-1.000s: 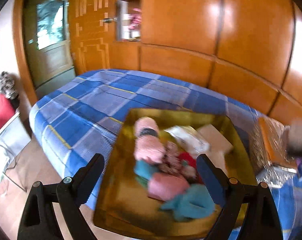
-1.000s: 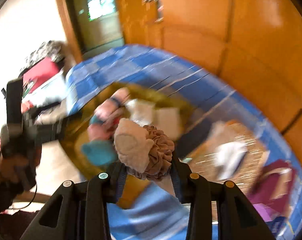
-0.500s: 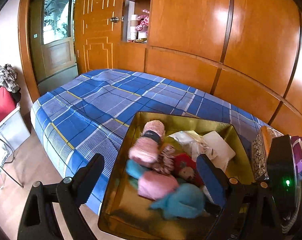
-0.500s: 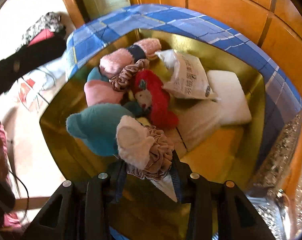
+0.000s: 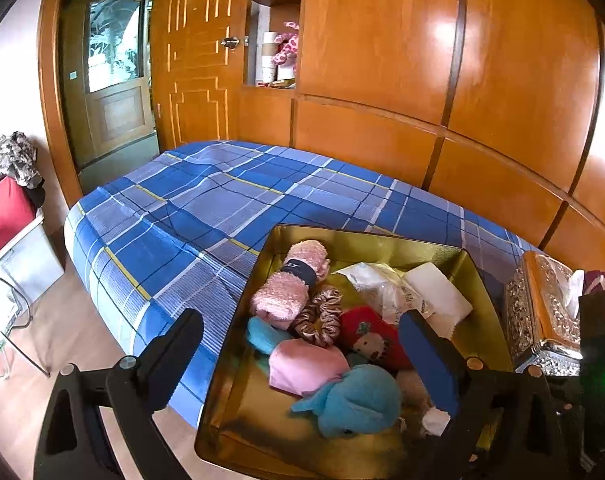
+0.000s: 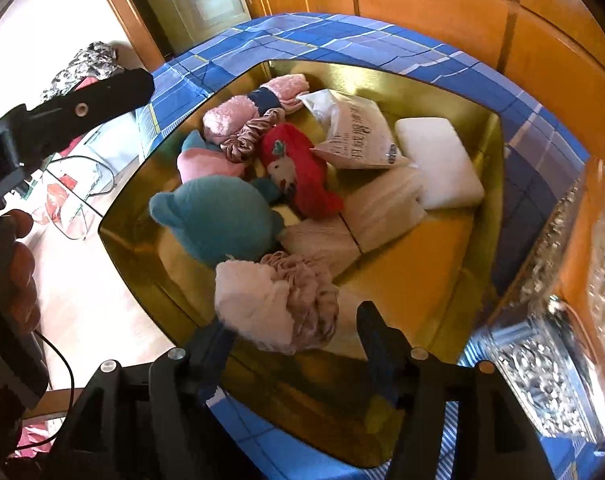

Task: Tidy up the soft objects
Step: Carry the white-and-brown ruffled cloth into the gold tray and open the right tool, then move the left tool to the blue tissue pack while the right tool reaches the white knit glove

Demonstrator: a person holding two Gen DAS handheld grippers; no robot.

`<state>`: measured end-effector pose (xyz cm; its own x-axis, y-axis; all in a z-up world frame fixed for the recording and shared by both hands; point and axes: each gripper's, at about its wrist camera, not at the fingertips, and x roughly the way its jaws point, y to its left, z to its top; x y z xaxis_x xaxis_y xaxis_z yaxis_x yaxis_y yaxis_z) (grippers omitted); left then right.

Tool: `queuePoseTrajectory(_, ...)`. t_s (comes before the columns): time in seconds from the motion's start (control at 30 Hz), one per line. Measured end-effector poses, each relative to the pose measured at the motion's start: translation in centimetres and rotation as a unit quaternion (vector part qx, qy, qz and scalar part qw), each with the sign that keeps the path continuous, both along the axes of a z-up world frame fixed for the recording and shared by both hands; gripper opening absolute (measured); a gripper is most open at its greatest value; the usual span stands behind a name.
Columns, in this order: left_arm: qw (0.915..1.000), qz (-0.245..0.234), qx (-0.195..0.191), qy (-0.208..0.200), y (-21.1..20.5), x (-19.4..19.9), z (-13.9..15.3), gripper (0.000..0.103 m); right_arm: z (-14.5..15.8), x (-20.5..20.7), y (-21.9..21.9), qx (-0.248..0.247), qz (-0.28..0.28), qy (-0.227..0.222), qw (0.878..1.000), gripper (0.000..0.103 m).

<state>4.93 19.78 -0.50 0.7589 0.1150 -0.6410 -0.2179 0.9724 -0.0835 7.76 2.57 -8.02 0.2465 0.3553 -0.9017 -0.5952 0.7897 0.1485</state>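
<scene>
A gold tray (image 6: 382,76) on the bed holds a teal plush (image 6: 222,220), a red plush (image 6: 298,168), a pink rolled sock (image 6: 242,112), a brown scrunchie (image 6: 254,132), a printed white bag (image 6: 354,132) and a white pad (image 6: 438,160). My right gripper (image 6: 292,320) hangs low over the tray's near side, its jaws opening. Between them sits a white fluffy puff (image 6: 254,304) with a mauve scrunchie (image 6: 310,300); the right pad stands clear of it. My left gripper (image 5: 300,320) stays wide open over the tray's (image 5: 362,236) left corner, holding nothing.
An ornate silver tissue box (image 6: 562,280) stands right of the tray. The blue plaid bed (image 5: 222,200) stretches away to wooden wardrobe panels (image 5: 422,80). Wooden floor, a red box (image 5: 2,212) and a wire stand lie left. A person's hand (image 6: 22,272) grips the left tool.
My right gripper came down over the tray with the puff and scrunchie, and its jaws have widened off them. The left gripper has stayed put.
</scene>
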Motion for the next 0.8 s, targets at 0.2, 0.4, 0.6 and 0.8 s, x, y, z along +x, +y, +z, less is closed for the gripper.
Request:
queuePoseTrajectory(0.2,0.9998,-0.018,0.002,-0.005,-1.1,-0.3,0.3,0.099,1.6,-1.0,-1.1,0.004,-0.006,-0.027,1.0,0.062)
queuePoseTrajectory(0.4,0.9992,-0.039,0.002,-0.008,-2.5,-0.6,0.5,0.099,3.7,-0.6,-3.3,0.023,-0.059,-0.066,0.996,0.063)
queuePoseTrajectory(0.6,0.9983,-0.057,0.001,-0.01,-3.6,-0.8,0.6,0.099,5.9,-1.4,-4.9,0.038,-0.078,-0.105,0.991,0.063)
queuePoseTrajectory(0.8,0.9969,-0.077,0.0,-0.01,-4.8,-1.2,0.6,0.099,7.7,-2.7,-7.2,0.032,-0.09,-0.151,0.984,0.063)
